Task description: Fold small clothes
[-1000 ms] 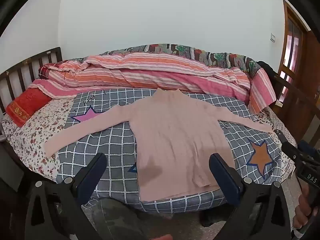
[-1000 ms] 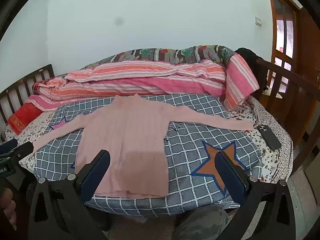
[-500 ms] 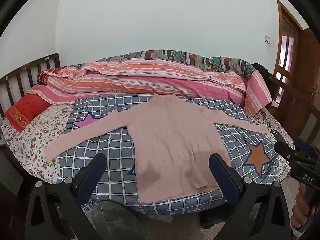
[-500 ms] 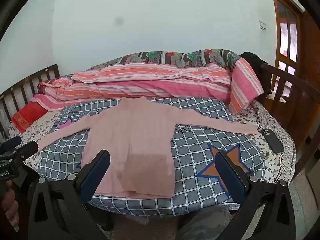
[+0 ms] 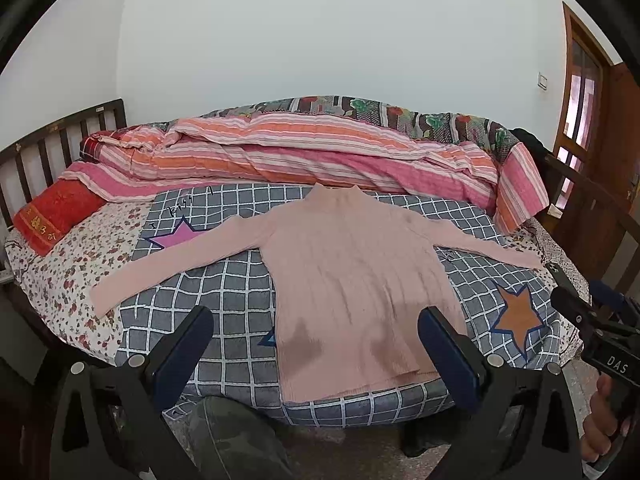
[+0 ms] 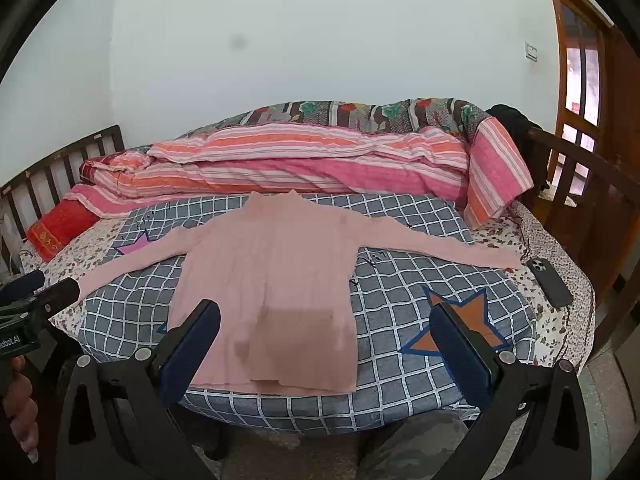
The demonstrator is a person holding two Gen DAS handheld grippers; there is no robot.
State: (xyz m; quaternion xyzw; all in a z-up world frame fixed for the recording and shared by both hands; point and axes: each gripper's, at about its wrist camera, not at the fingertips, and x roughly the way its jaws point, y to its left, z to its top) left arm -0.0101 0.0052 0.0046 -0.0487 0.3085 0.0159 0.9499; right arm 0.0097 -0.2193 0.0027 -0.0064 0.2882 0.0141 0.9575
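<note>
Pink long-sleeved sweater (image 5: 352, 280) lies flat, front up, on grey checked blanket (image 5: 224, 304) w/ star patches, both sleeves spread out to the sides, collar toward striped pink-orange quilt (image 5: 304, 152) at far edge of bed. Hem near bed's front edge. Left gripper (image 5: 316, 344): fingers wide apart, nothing between them, held short of the hem. Right gripper (image 6: 324, 336): likewise spread, empty, off the fabric. Dark phone (image 6: 550, 282) on floral sheet (image 6: 560, 320) beside right sleeve cuff. Red pillow (image 5: 56, 212) at left by headboard.
</note>
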